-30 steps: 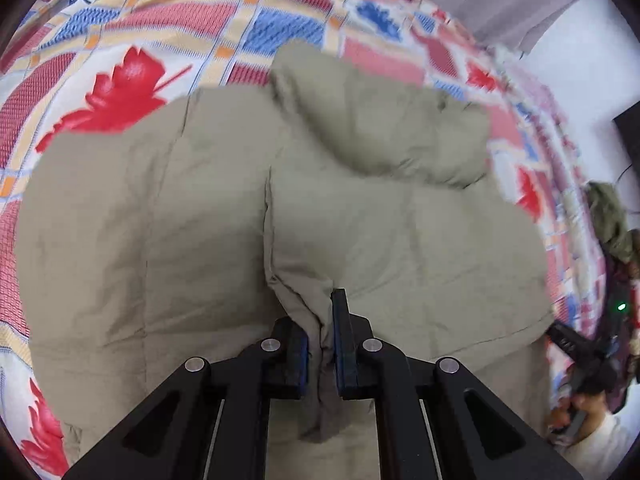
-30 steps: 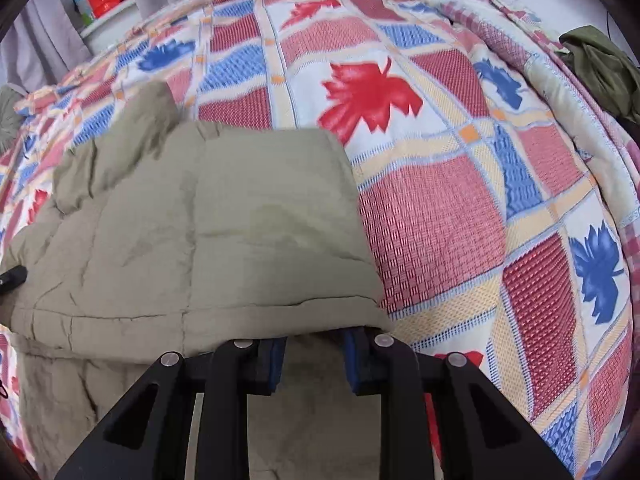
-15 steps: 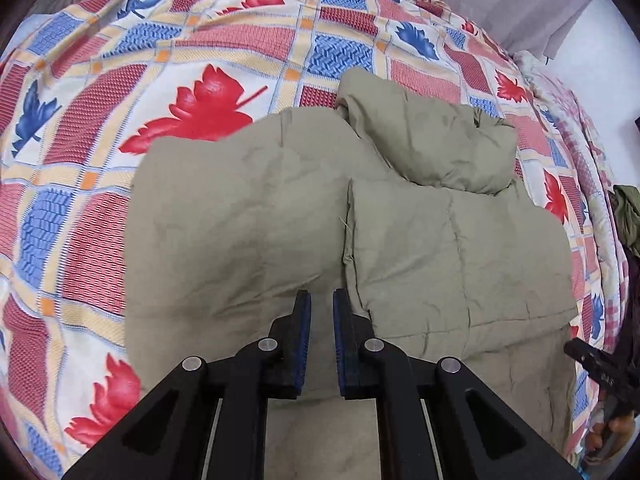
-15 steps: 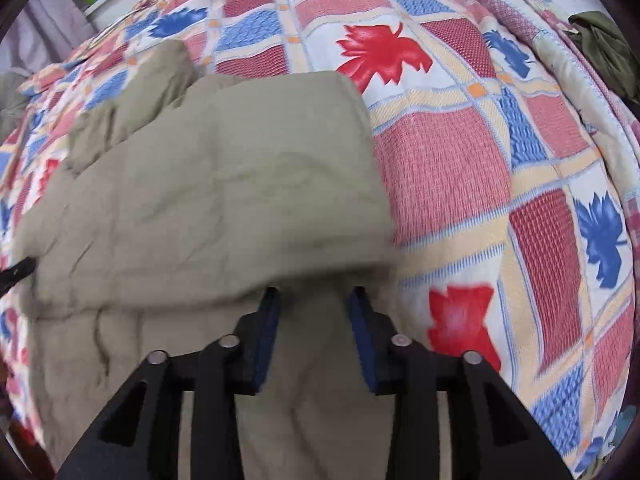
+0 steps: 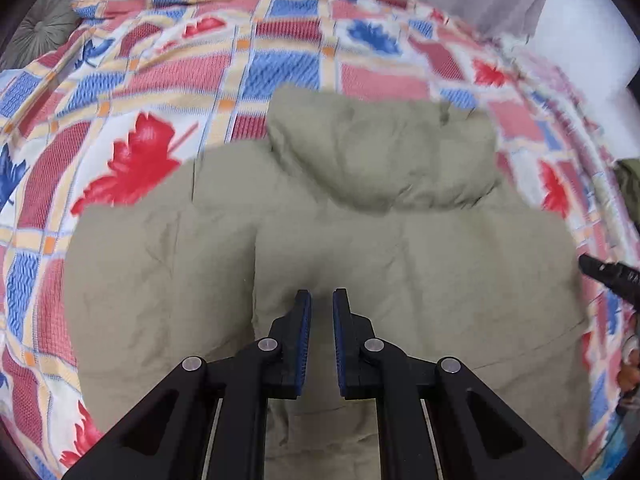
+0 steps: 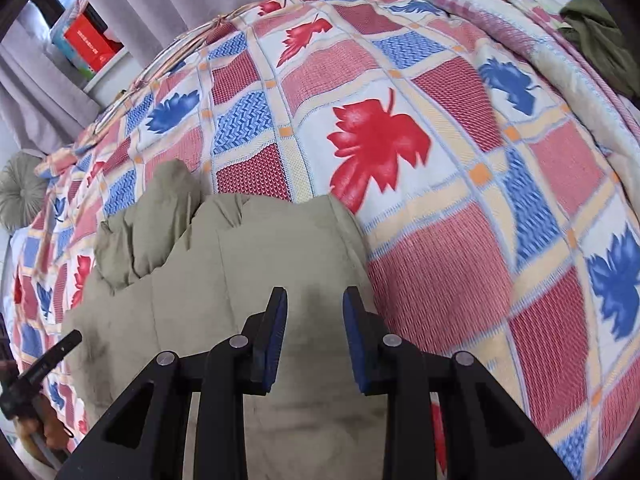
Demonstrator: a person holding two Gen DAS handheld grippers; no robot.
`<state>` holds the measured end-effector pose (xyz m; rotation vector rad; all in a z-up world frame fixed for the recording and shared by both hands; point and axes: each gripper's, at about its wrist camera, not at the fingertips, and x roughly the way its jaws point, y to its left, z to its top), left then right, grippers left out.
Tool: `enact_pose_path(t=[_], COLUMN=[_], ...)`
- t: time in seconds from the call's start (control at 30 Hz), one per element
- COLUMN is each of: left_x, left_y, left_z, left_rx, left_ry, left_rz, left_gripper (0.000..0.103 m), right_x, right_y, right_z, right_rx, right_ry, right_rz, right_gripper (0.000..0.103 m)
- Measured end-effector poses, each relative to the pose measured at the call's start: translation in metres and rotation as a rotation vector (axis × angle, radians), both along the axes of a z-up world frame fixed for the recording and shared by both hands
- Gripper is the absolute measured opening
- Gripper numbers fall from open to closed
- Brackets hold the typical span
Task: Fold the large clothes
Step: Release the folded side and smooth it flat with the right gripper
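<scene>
Both tongs hang clear above the jacket (image 5: 400, 264): left gripper (image 5: 321, 300) pinched narrow on nothing, right gripper (image 6: 314, 298) part open after its jaws were just closing, also empty. That padded olive jacket lies on the near part of the patterned bedspread (image 6: 460, 240), sides folded in, hood at the far end. Likely left: folding it across.

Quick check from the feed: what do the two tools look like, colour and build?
Both match: the left tool and right tool have matte black angular linkage arms with triangular cut-outs, round silver pivot pins, and two flat fingers faced with ribbed blue pads. No cables or markings show.
</scene>
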<state>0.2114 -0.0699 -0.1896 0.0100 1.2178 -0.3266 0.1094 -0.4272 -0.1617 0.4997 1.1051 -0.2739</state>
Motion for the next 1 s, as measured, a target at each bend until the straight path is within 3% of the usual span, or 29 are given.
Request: enact_pose_path(t=[0.13,0.33,0.53,0.7,1.0], left_x=[-0.012,-0.008,-0.013,-0.026,-0.068], left_y=[0.003,0.004,0.004,0.015,0.038], left_z=[-0.026,-0.040,-0.020,0.001,0.018], left_rx=[0.004,-0.033,0.018,0.015,0.041], left_ry=[-0.004,0.012,0.007,-0.007,0.001], left_rz=[-0.025,-0.019,-0.011,-0.009,0.017], left_gripper=[0.013,0.013,0.013,0.013,0.013], right_x=[0.002,0.004,0.001,-0.019,-0.064], right_y=[0.005,0.011,0.020,0.025,0.048], right_z=[-0.047,-0.069,-0.050,-0.028,-0.008], right_rx=[-0.006,-0.091,-0.158,-0.184,-0.118], right_ry=[0.093,0.071,0.106,0.096,0.092], right_rz=[0.005,0.036,0.021,0.008,-0.008], right_gripper=[0.032,0.029,0.032,0.032,0.039])
